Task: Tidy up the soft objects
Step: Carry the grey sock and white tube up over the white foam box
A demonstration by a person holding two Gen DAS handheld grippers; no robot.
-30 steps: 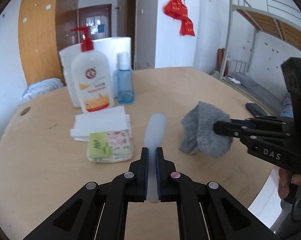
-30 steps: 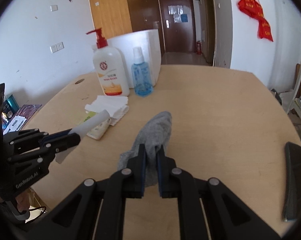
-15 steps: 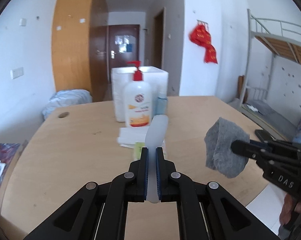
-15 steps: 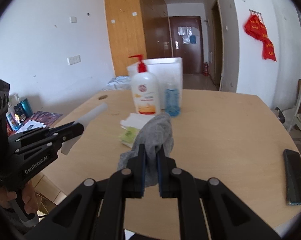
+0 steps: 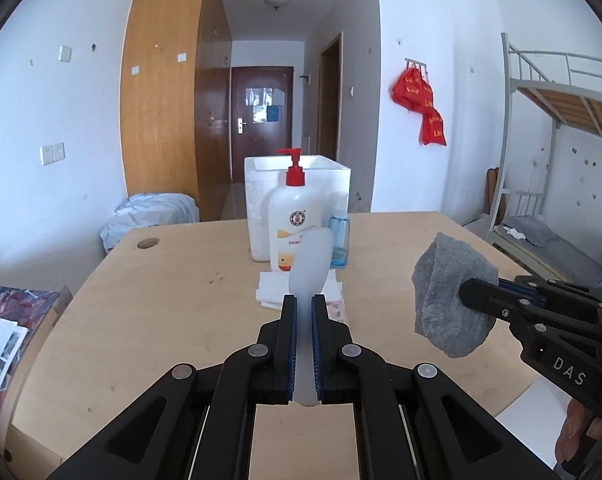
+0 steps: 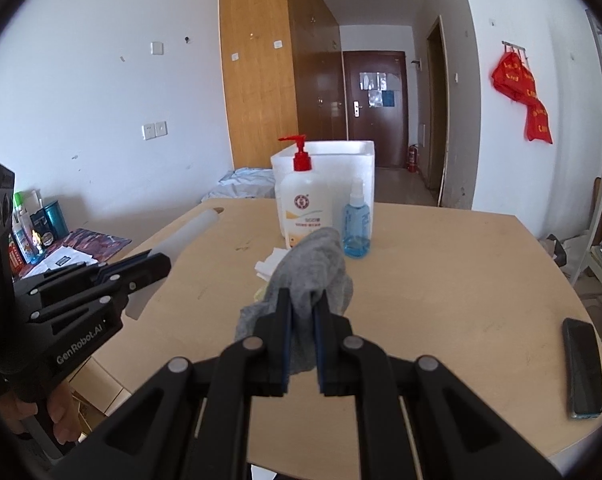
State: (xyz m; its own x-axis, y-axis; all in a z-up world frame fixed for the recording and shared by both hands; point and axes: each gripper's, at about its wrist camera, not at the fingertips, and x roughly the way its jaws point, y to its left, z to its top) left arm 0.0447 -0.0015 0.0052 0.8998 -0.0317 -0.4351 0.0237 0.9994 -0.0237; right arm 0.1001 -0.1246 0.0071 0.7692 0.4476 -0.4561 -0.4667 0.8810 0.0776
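Carry step: left gripper [image 5: 304,312] clenches a pale flexible strip [image 5: 310,264]; right gripper [image 6: 303,308] grips the grey sock [image 6: 315,260], both above the table's [image 6: 441,280] near edge; next, probably the white box [image 6: 325,160].

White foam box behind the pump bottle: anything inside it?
Cannot tell. The white foam box has an open top, but only its rim shows; the pump bottle covers part of its front.

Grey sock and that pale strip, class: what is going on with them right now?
A person holds a gripper in each hand above the wooden table. The right gripper is shut on a grey sock, the left gripper on a pale translucent strip. Both hang in the air. Behind stand a pump bottle, a blue bottle and a white foam box.
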